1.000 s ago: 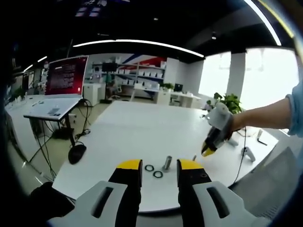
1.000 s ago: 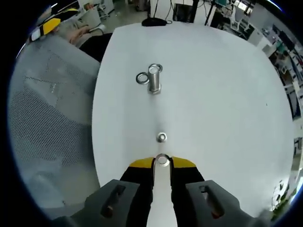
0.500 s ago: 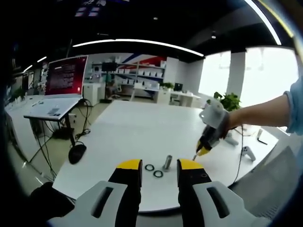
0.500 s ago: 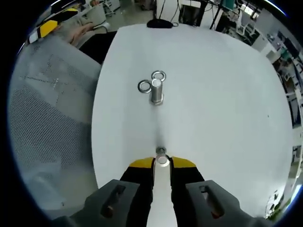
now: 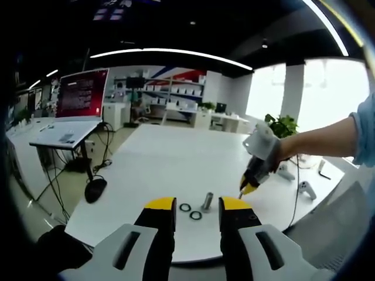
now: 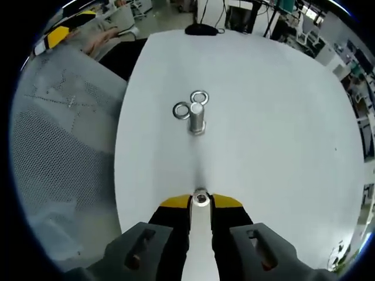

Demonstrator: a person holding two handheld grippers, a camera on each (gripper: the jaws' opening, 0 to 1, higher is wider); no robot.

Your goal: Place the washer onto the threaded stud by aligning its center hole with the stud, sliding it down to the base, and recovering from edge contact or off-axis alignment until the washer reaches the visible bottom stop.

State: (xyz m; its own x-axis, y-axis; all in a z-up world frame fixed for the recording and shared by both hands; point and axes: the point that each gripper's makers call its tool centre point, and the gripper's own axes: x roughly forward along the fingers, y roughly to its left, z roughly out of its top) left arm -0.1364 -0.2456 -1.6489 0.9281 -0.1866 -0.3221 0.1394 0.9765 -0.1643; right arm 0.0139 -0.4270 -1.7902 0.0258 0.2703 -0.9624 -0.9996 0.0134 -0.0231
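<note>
The right gripper (image 6: 201, 201) has its jaws squeezed on a small washer (image 6: 201, 198), mostly hidden between them. The stud (image 6: 197, 117) stands up on the table (image 6: 281, 117), touching two rings (image 6: 189, 105). The left gripper (image 5: 197, 206) has its jaws apart, holding nothing

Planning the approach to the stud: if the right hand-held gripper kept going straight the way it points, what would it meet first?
Probably the threaded stud, standing almost dead ahead of the right hand-held gripper; two loose washers lie beside it. Only bare white table seems to lie between, though depth is unclear.
</note>
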